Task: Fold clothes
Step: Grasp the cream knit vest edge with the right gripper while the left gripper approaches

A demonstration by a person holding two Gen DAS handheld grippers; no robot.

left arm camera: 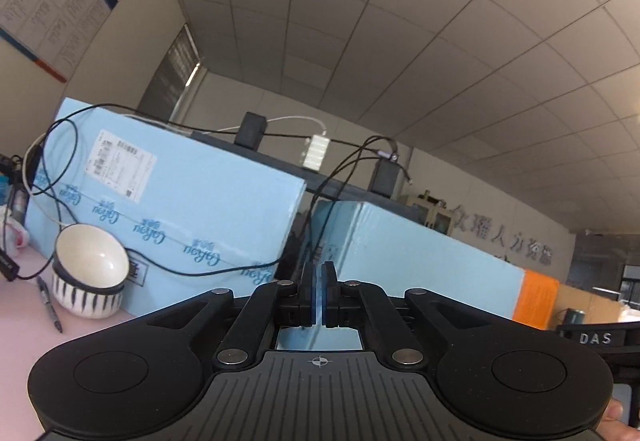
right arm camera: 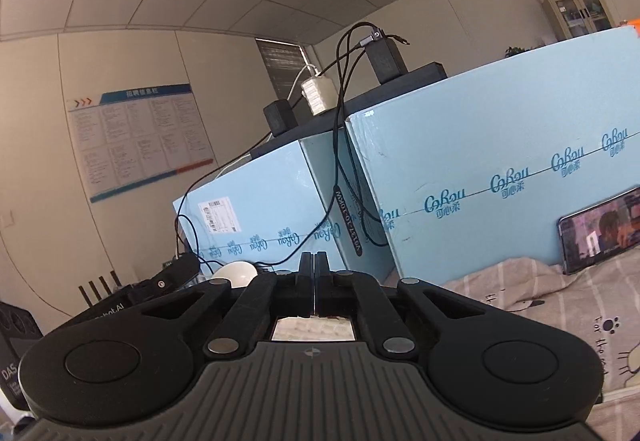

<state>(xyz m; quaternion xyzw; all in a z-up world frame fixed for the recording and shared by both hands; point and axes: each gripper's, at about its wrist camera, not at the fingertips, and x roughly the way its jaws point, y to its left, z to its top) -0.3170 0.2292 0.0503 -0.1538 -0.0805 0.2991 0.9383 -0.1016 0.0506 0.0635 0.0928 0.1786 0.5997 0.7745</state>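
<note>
A grey-pink striped garment (right arm camera: pixel 532 301) with a cartoon print lies rumpled on the table at the right of the right wrist view. My right gripper (right arm camera: pixel 315 273) is raised and tilted upward to the left of it, fingers pressed together, with nothing visible between them. A pale textured surface (right arm camera: pixel 312 329) shows through the opening below the fingers; I cannot tell what it is. My left gripper (left arm camera: pixel 319 281) also points upward at the blue cartons, its pads shut to a thin slit with nothing in it. No garment appears in the left wrist view.
Two light blue cartons (left arm camera: pixel 180 201) (right arm camera: pixel 500 169) stand close ahead, with cables and power adapters (right arm camera: pixel 384 57) draped over them. Stacked bowls (left arm camera: pixel 90 269) and a pen (left arm camera: pixel 50 305) sit on the pink table at left. A phone (right arm camera: pixel 600 229) leans on the right carton.
</note>
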